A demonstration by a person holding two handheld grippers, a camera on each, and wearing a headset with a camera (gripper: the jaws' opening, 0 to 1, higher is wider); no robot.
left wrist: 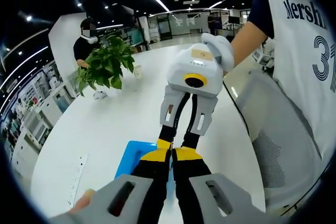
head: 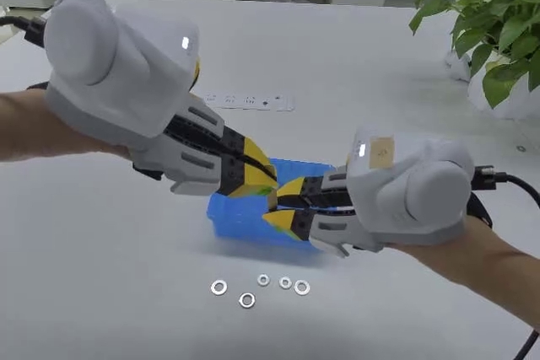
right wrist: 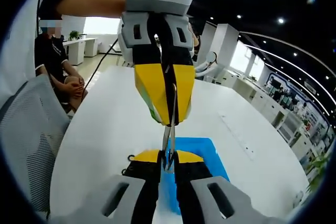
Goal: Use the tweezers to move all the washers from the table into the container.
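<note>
Over the blue plastic container [head: 236, 217] I had left gripper [head: 268, 176] and right gripper [head: 275, 205] both clenched on thin metal tweezers [right wrist: 170, 129], likely a hand-over for a better hold; five small steel washers [head: 263, 280] lay on white table [head: 101, 276] just beside.

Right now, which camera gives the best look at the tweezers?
The right gripper view: the tweezers show as thin metal between the left gripper's yellow jaws. In the head view they are hidden; in the left gripper view I cannot tell.
</note>
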